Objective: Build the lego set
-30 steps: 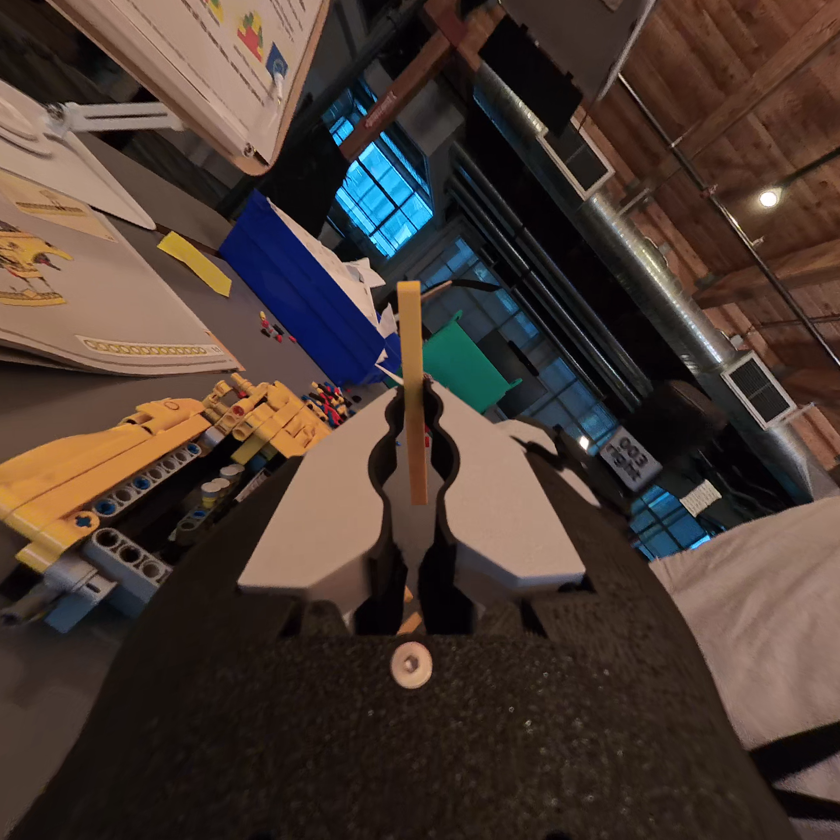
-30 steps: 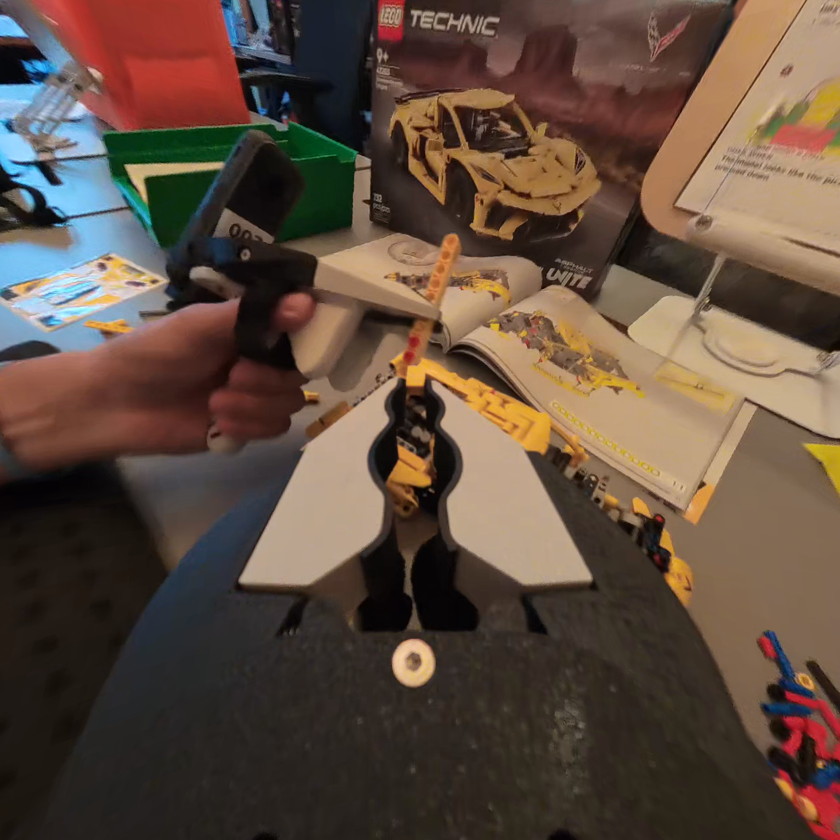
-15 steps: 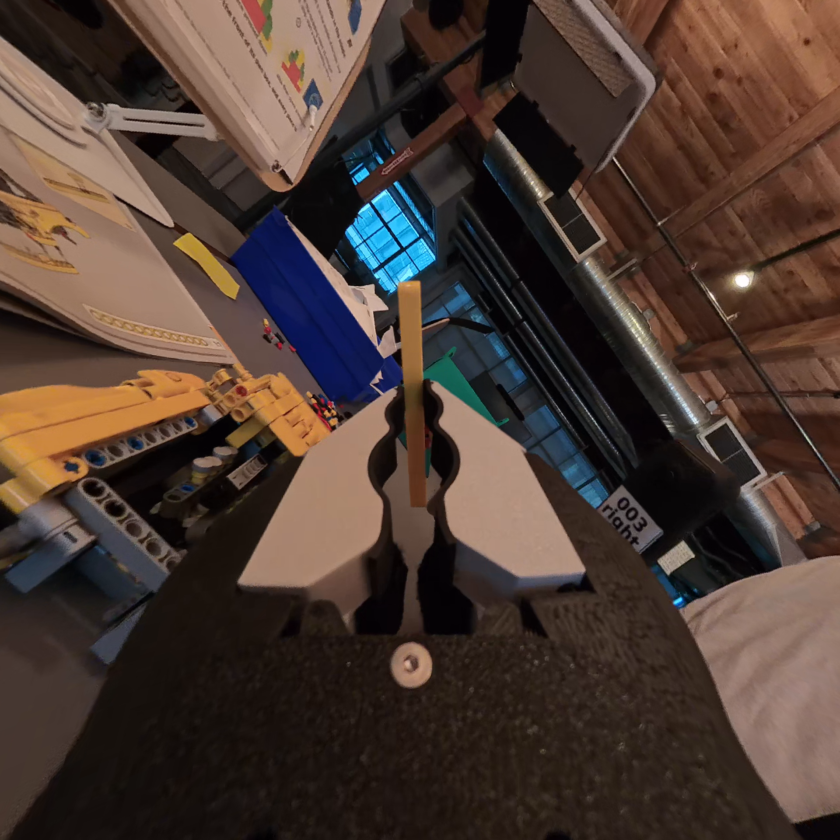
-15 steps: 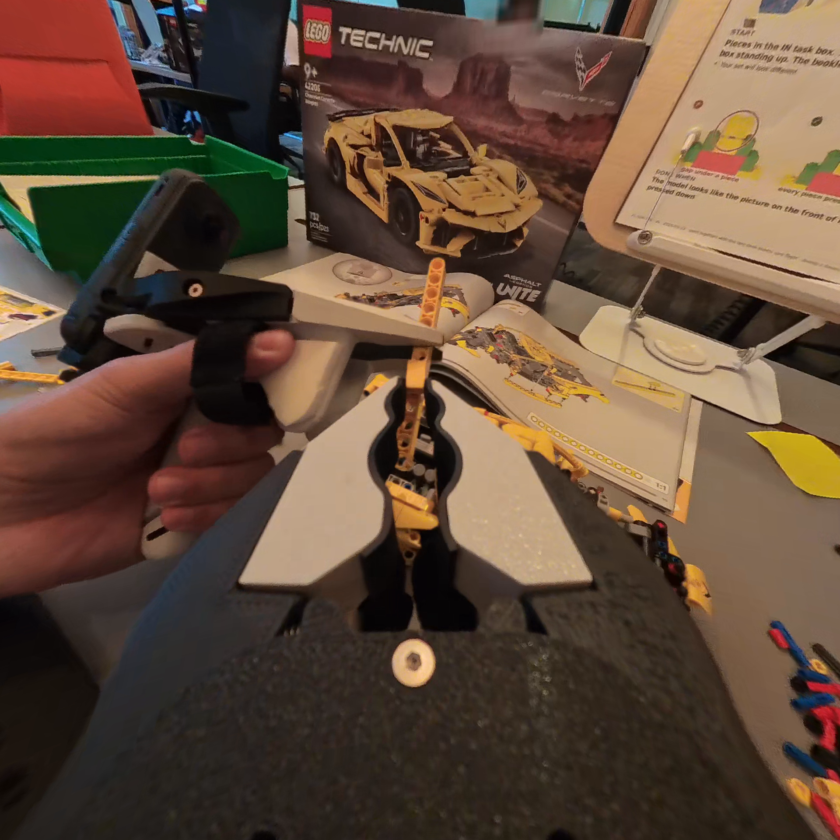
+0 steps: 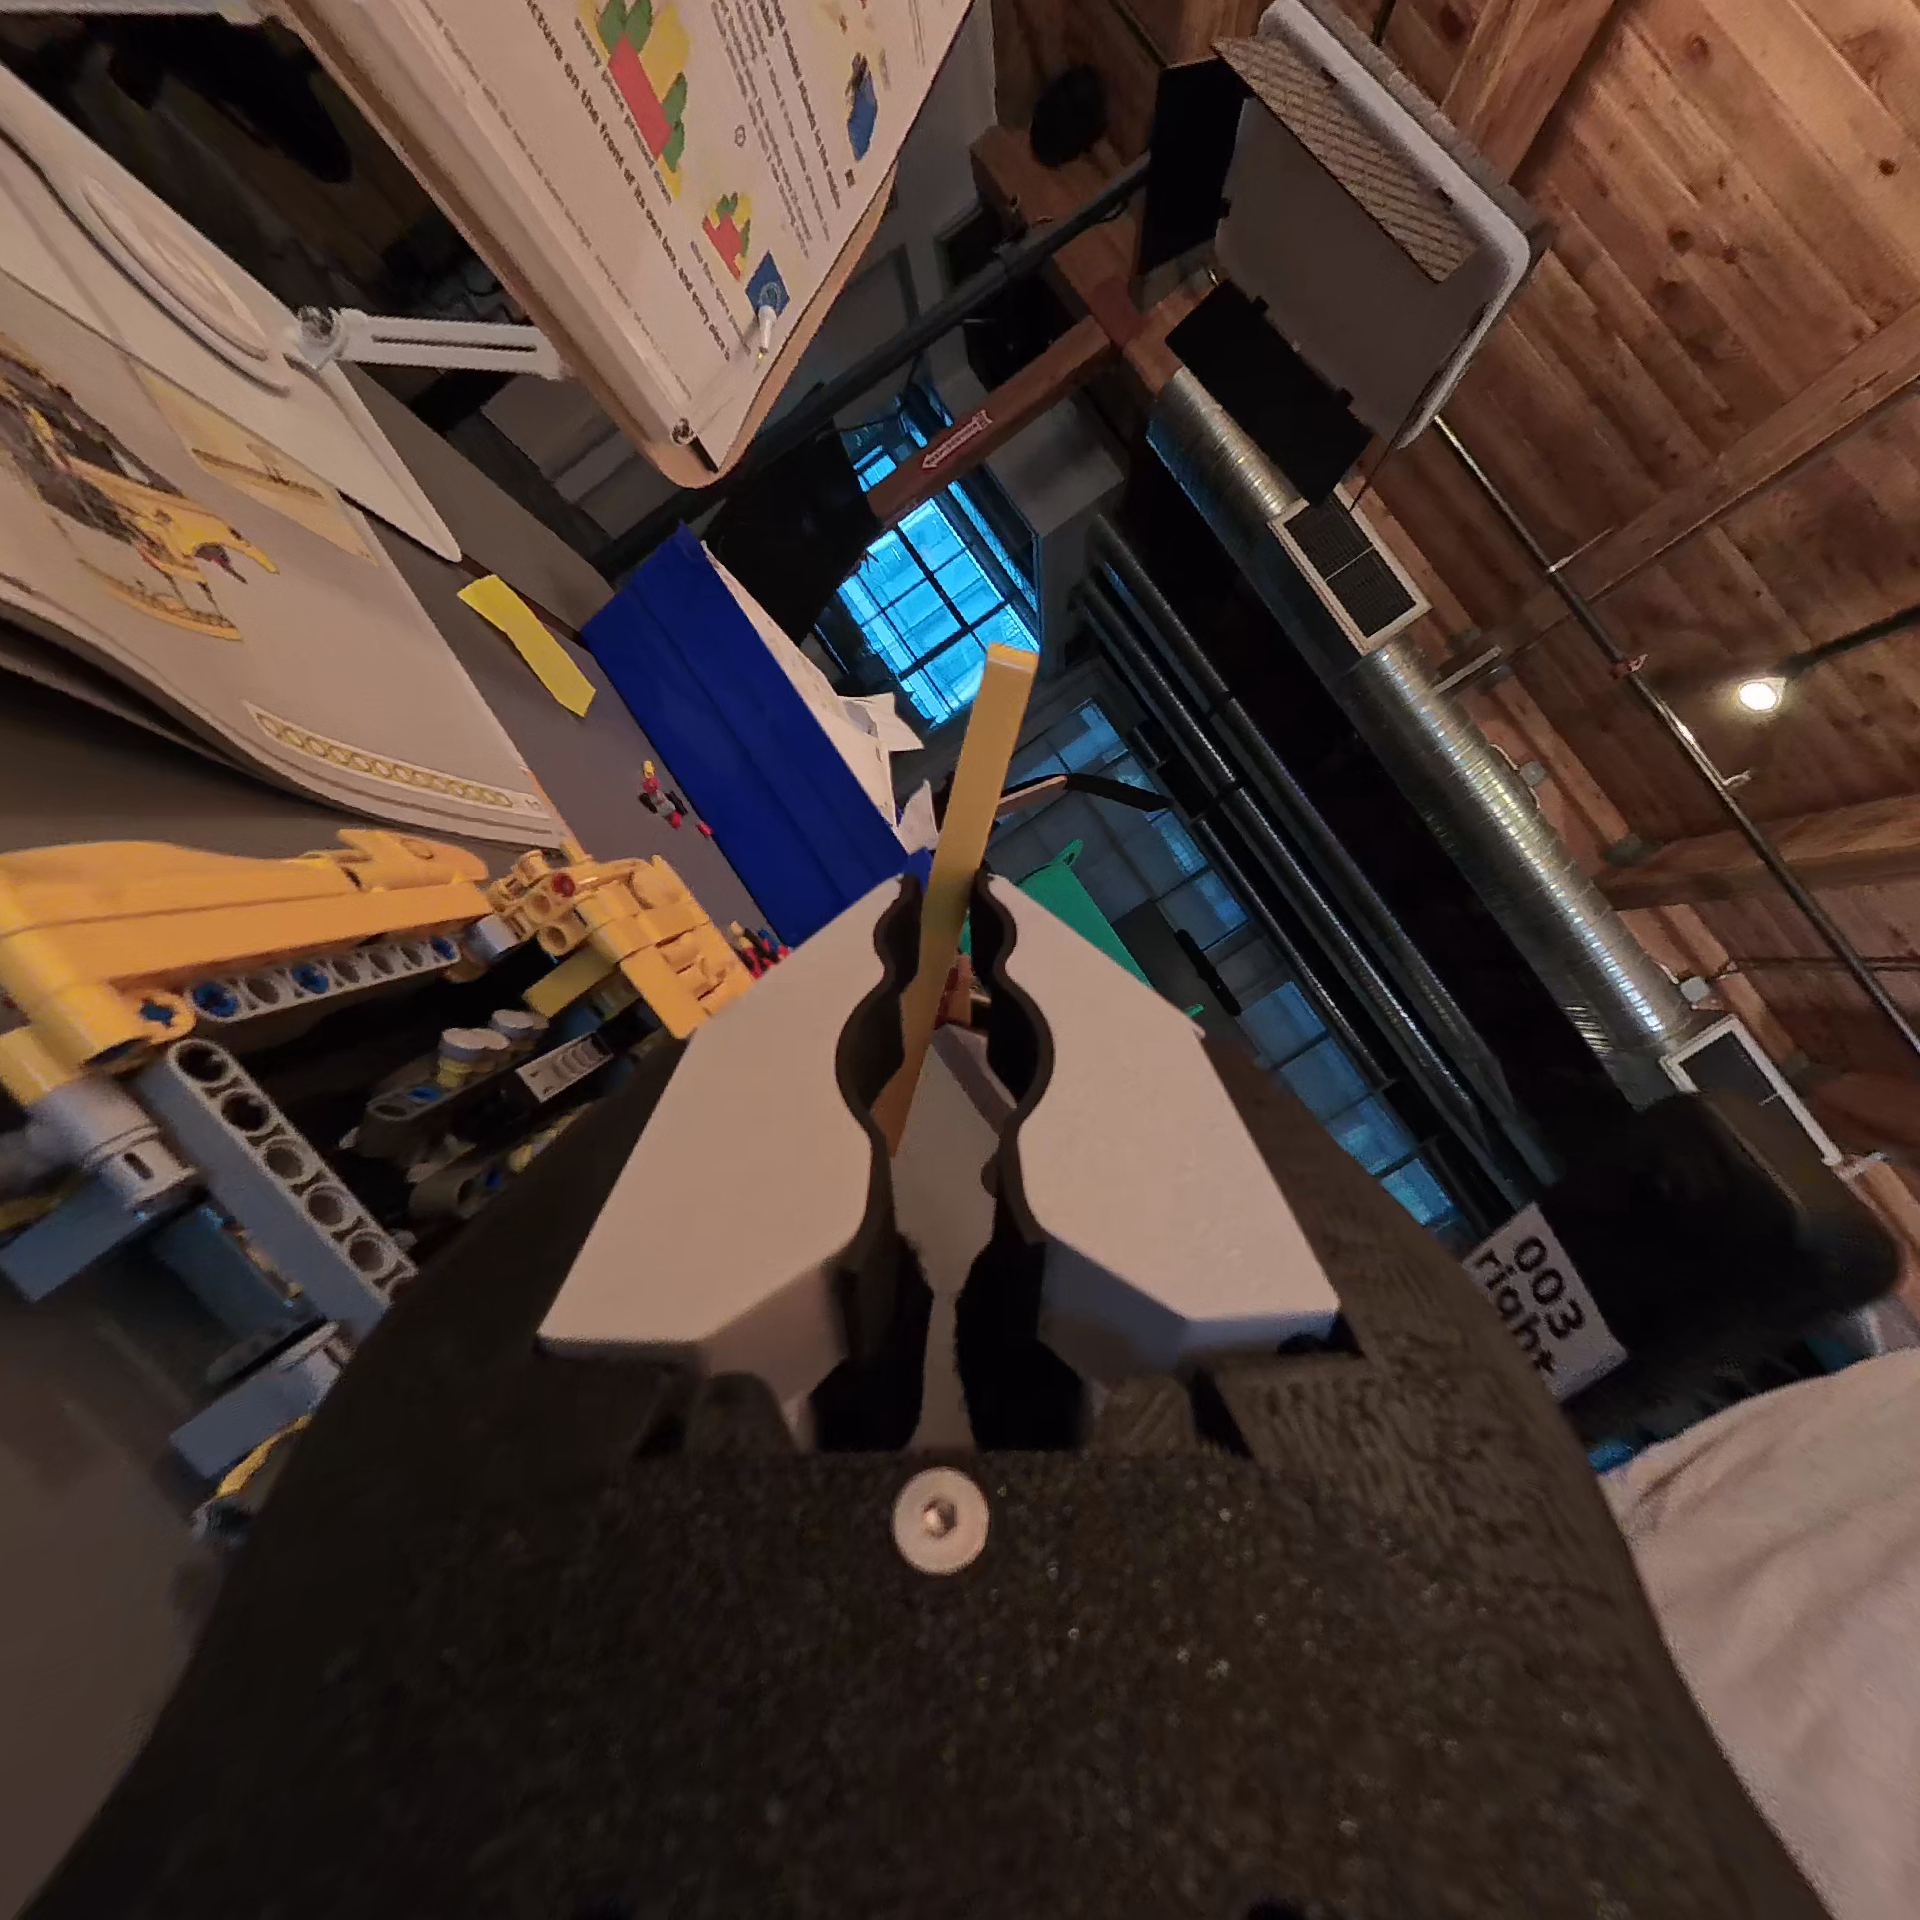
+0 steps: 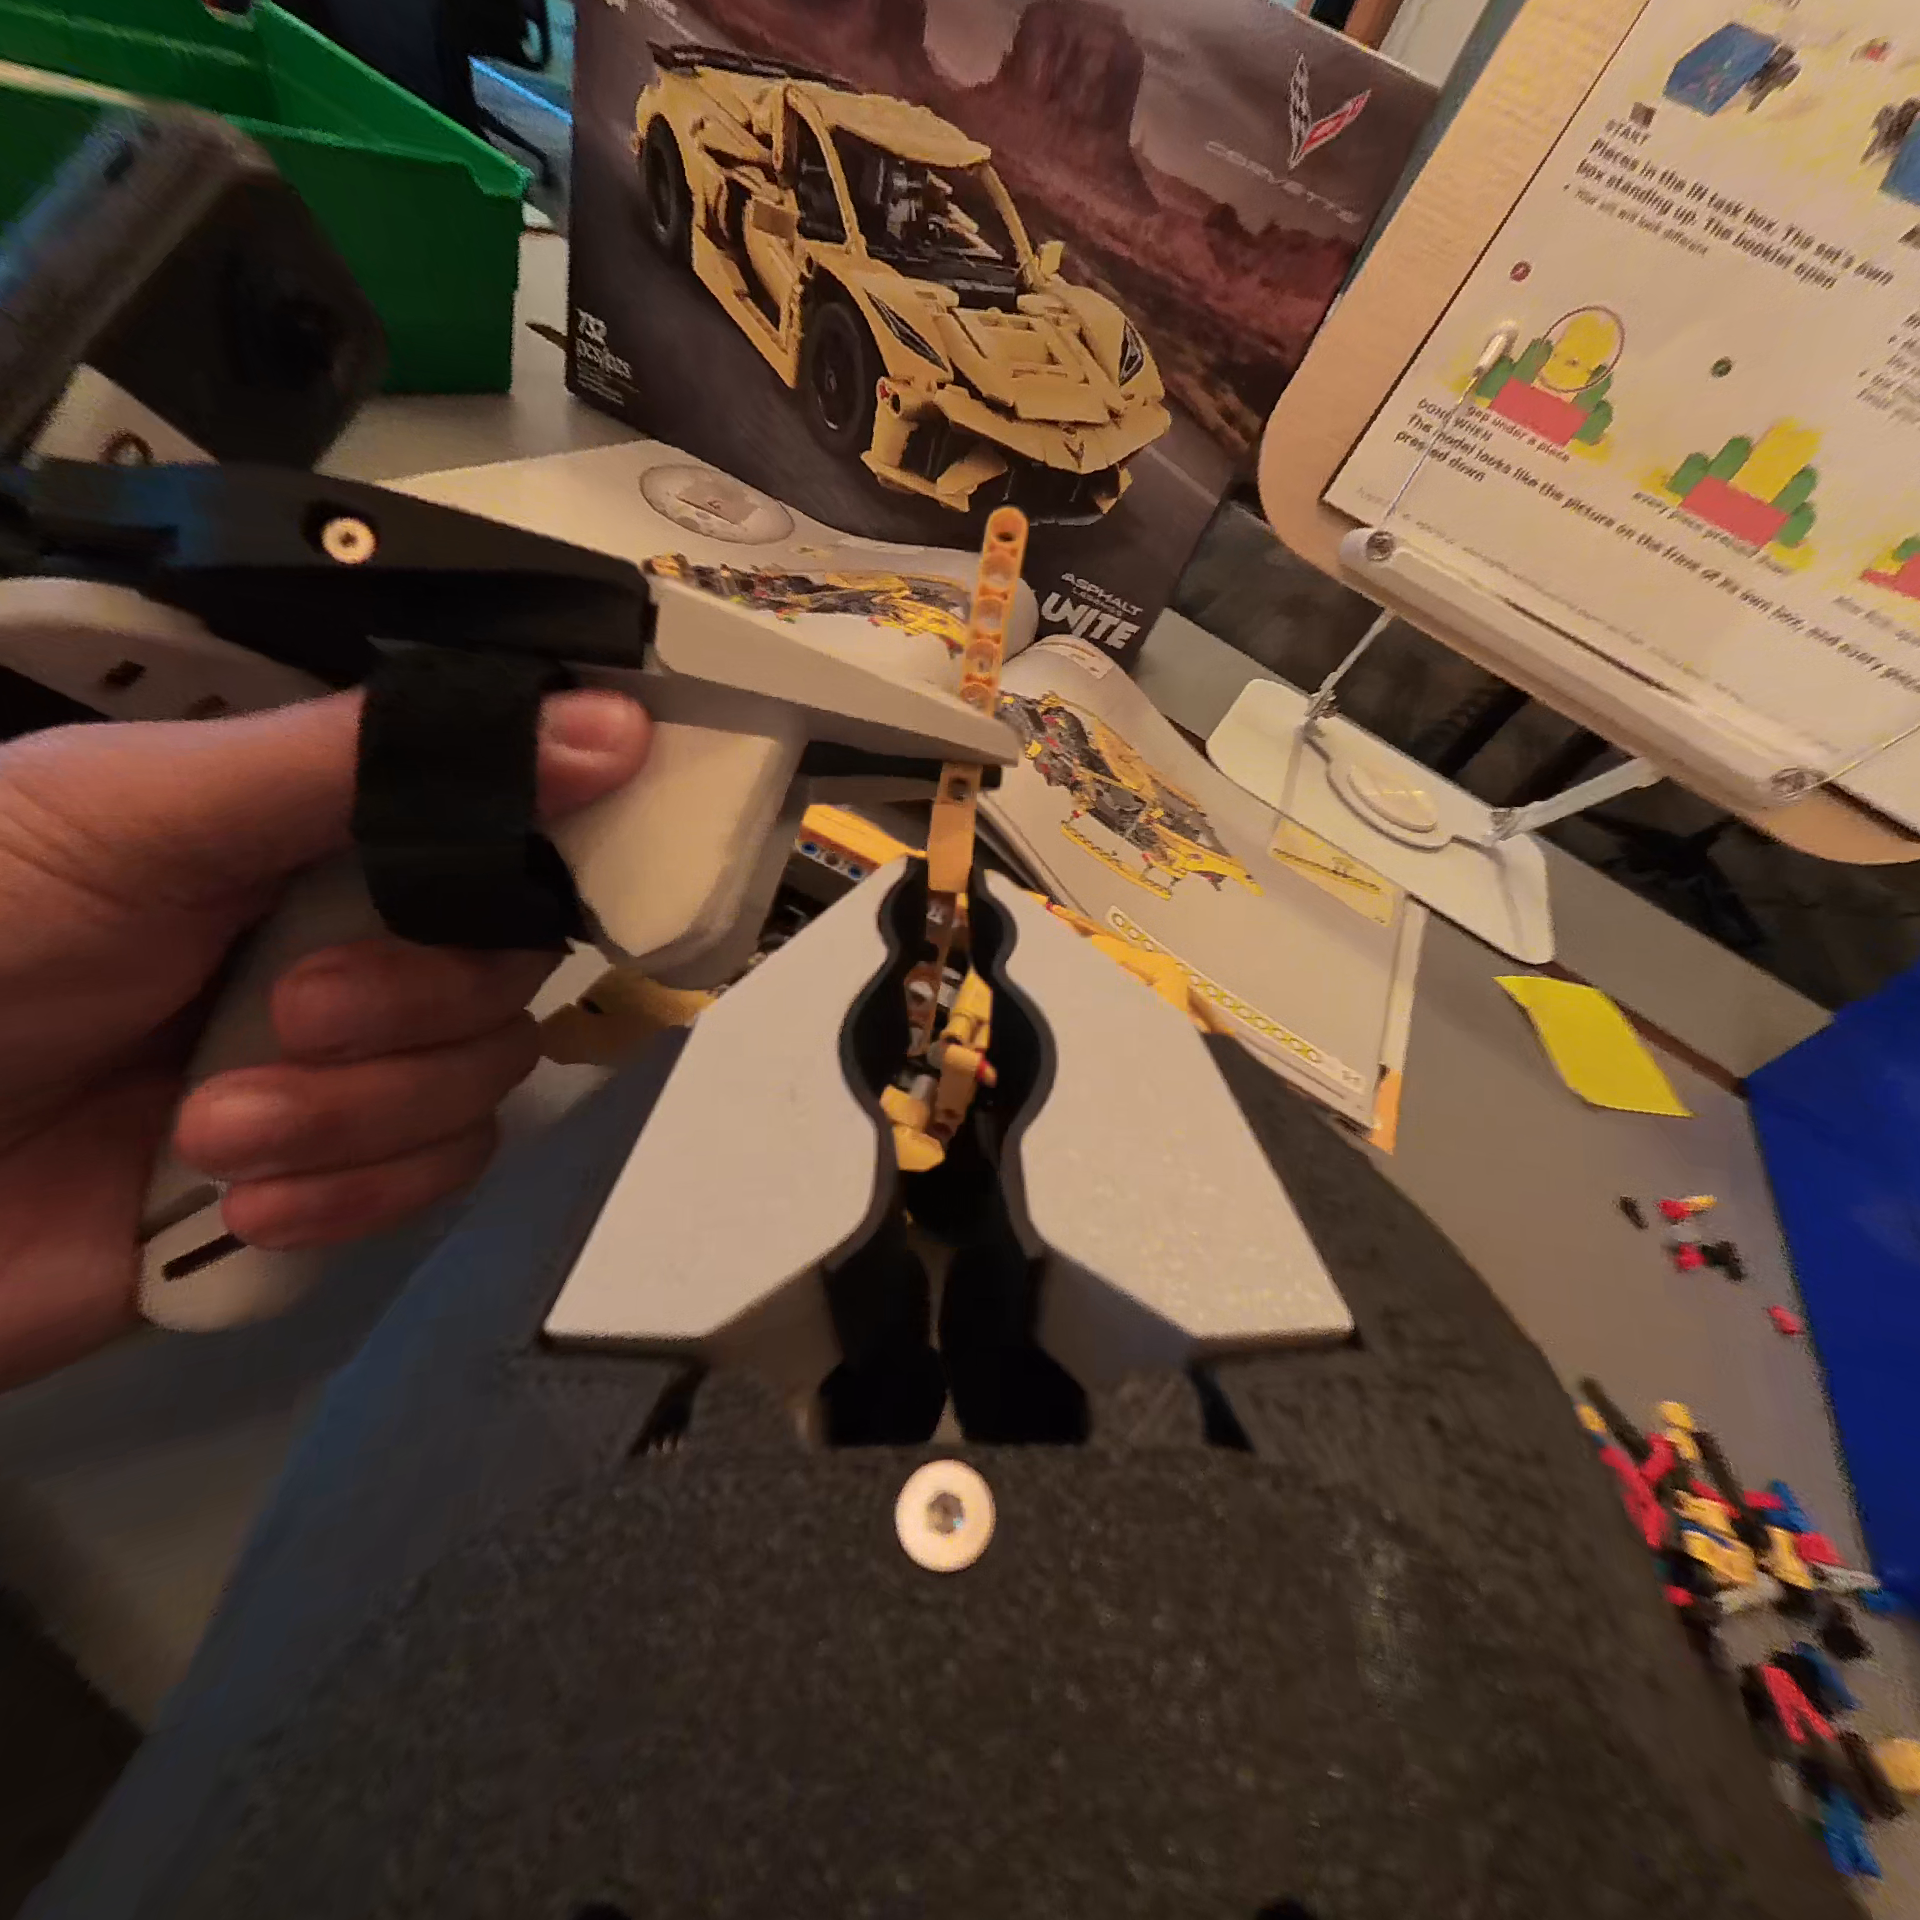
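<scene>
Left gripper (image 6: 977, 748) jaws were clenched on a long yellow Technic beam (image 6: 987, 623), held upright above the part-built yellow car model (image 5: 343, 935) on the counter (image 6: 1558, 1091). Right gripper (image 6: 940, 904) jaws stood close around the beam's lower end (image 6: 951, 842), though contact could not be confirmed. Judgement: align the holes squarely before pressing, keeping the beam from tilting; the joint sat hidden behind the jaws, and the loose parts pile (image 6: 1745, 1548) was blurred.
</scene>
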Available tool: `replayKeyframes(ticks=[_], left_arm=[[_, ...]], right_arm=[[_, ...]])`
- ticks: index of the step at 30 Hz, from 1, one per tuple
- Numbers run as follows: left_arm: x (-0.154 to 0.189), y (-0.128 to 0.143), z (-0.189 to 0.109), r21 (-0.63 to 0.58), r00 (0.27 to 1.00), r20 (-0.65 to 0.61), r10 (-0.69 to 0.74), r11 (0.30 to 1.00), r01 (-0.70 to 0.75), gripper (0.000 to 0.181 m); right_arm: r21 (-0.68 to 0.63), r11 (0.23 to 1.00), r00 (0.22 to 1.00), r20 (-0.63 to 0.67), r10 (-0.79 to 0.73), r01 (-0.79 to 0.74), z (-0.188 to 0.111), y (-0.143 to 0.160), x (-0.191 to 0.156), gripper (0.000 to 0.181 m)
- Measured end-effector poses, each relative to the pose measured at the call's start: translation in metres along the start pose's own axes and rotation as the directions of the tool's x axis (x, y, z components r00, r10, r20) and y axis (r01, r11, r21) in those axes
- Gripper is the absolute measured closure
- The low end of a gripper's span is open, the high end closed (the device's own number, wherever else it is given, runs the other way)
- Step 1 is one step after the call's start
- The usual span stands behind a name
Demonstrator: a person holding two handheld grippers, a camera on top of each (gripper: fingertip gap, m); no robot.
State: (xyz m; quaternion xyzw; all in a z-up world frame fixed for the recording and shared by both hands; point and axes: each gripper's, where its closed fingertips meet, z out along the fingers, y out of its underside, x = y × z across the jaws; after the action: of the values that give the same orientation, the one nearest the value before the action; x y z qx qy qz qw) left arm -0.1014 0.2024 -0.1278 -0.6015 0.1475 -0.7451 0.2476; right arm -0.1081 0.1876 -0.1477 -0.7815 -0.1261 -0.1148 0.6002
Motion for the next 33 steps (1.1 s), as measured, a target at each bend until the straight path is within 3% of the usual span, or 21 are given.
replayKeyframes(ticks=[5,11,21,25,27,29,30,33], left_arm=[[0.0,-0.002,-0.002,0.08,0.999,0.004,-0.051,0.996,0.05,0.171],[0.006,-0.003,-0.003,0.098,0.963,-0.162,-0.215,0.968,0.232,0.174],[0.005,-0.01,-0.004,0.095,0.999,-0.031,0.016,0.995,-0.013,0.174],[0.014,-0.018,-0.009,0.096,0.987,0.001,0.161,0.982,-0.161,0.174],[0.015,-0.018,-0.01,0.063,0.972,0.038,0.231,0.97,-0.233,0.174],[0.011,-0.012,-0.007,0.002,0.957,0.072,0.28,0.96,-0.281,0.174],[0.011,-0.009,-0.006,-0.019,0.954,0.077,0.291,0.957,-0.29,0.174],[0.01,0.004,0.0,-0.084,0.946,0.077,0.315,0.948,-0.308,0.174]], right_arm=[[-0.032,0.996,0.992,-0.084,-0.089,0.087,0.003,0.001,0.0,0.175],[0.032,0.987,0.979,-0.137,-0.152,0.158,-0.003,-0.016,0.001,0.174],[0.003,0.994,0.992,-0.069,-0.109,0.109,-0.012,-0.012,-0.001,0.175],[-0.101,0.995,0.986,0.167,0.009,0.008,-0.023,0.022,0.003,0.175],[-0.325,0.945,0.923,0.372,0.097,0.031,-0.035,0.073,-0.002,0.175],[-0.572,0.816,0.87,0.438,0.226,0.076,-0.053,0.131,0.004,0.174],[-0.604,0.793,0.859,0.446,0.251,0.082,-0.059,0.146,0.006,0.175],[-0.605,0.781,0.854,0.479,0.202,0.155,-0.071,0.152,0.01,0.174]])
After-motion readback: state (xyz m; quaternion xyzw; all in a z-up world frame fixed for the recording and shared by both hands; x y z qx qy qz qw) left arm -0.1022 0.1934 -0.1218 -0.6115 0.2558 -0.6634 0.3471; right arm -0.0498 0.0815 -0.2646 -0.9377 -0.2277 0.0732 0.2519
